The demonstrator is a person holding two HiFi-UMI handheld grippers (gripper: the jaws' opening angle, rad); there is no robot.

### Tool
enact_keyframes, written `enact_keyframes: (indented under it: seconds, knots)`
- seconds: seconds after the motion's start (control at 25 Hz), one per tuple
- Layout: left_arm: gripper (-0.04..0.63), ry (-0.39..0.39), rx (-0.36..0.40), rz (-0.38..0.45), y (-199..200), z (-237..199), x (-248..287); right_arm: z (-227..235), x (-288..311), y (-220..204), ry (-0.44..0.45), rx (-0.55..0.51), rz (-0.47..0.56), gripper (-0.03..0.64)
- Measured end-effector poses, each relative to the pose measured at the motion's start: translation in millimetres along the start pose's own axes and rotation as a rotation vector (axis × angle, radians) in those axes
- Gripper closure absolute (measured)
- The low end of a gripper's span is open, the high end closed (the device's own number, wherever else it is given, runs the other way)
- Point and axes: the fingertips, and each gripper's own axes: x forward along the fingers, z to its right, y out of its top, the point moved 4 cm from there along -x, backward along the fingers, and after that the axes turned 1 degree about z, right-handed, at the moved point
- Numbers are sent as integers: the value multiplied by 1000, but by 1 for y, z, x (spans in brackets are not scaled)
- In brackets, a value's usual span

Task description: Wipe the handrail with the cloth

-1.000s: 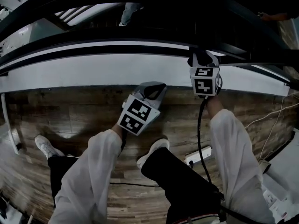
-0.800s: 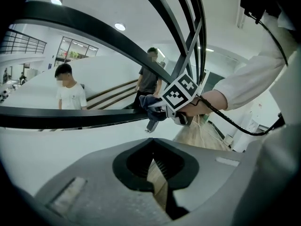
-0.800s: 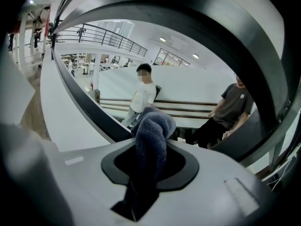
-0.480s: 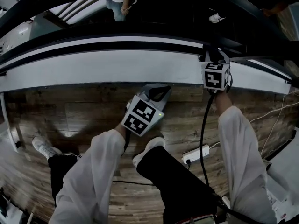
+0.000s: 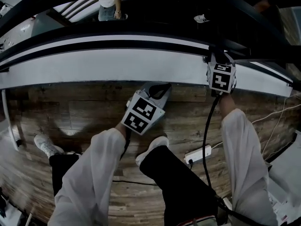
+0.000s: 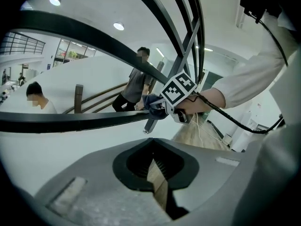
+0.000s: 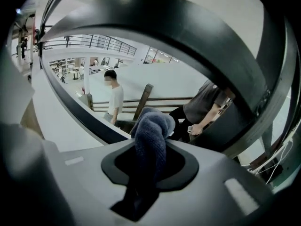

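From the head view, my left claw hung low over the brown plank floor, just short of the pale panel under the rail. My right claw was up against the black handrail, its marker cube facing me. My white sleeves and dark trousers filled the lower part of the view. A white power strip lay on the boards beside my right leg, and a black cable ran down from the right claw. Beyond the rail, on a lower level, a person stood.

In the left gripper view, my left jaws were pressed together with nothing between them, only a thin tan sliver showing at the seam. Ahead, the handrail crossed from left to right, and the dark blue cloth sat bunched against it, held in my right claw. The room was white and bright, with round ceiling lights and a stair going down.

In the right gripper view, my right jaws pinched the cloth, whose fuzzy fold stuck up out of them. The rail curved broadly overhead. Below were a stair with a wooden post, a person in a white shirt and another in a grey top. A railed gallery ran along the far wall.
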Motion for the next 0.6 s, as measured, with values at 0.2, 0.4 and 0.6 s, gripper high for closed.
enact_keyframes:
  seconds: [0.2, 0.4, 0.6]
  knots:
    - [592, 7, 26, 6, 25, -3, -41, -24, -44, 15, 29, 52, -3, 527]
    - [592, 0, 62, -4, 53, -14, -102, -61, -97, 44, 39, 66, 19, 526]
    - [592, 33, 60, -28, 78, -23, -183, -103, -164, 84, 70, 117, 8, 528]
